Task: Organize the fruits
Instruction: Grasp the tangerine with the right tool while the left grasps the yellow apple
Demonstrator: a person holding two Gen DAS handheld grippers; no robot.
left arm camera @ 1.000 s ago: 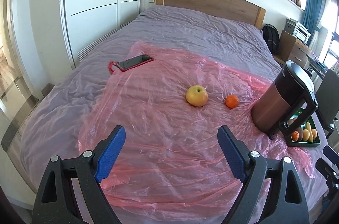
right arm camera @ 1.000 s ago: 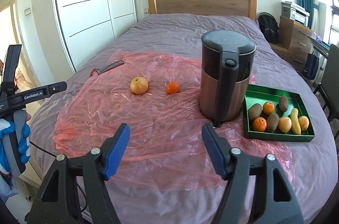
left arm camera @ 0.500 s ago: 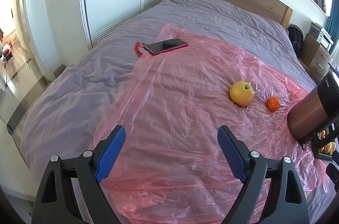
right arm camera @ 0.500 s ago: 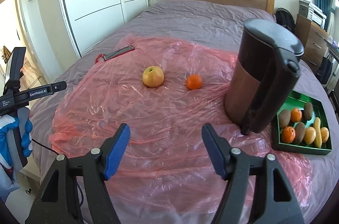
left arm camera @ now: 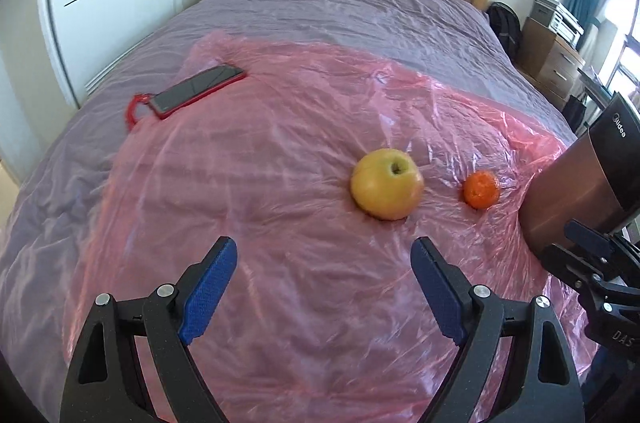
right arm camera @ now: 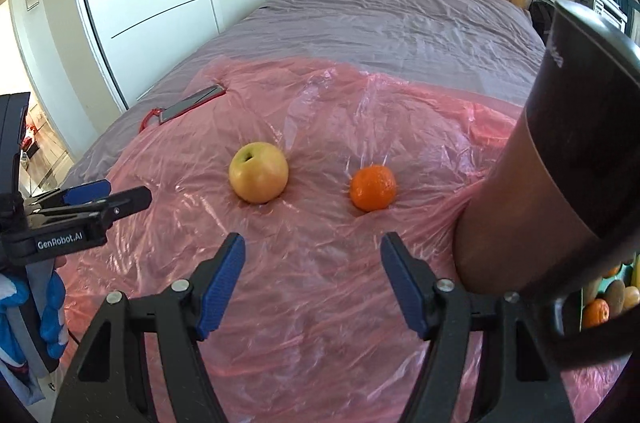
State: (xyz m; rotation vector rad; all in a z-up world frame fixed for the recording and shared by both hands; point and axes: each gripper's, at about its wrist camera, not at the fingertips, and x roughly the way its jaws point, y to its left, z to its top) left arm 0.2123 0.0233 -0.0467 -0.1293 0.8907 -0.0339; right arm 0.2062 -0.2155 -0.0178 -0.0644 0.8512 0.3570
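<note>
since the earlier frame both tongs are brought lower and closer to the fruit. the left tongs (left arm camera: 324, 253) and right tongs (right arm camera: 312, 249) are spread, empty. the apple (right arm camera: 258, 172) and mandarin (right arm camera: 373, 187) lie apart on the pink plastic sheet (right arm camera: 320, 303) on the bed, beside the kettle (right arm camera: 560, 163). the approach is judged under way; a closing on one fruit is called for next.

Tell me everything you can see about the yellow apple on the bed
The apple is round and yellow-green with a faint warm blush low on its side, smooth and slightly glossy, whole and unbruised as far as shows. Its stem dimple faces up and tilts slightly away from the cameras. It rests on the crinkled pink plastic sheet, which dents under it. Nothing else touches it: the small orange lies apart beside it on the kettle's side, and the phone lies farther off toward the wardrobe.
</note>
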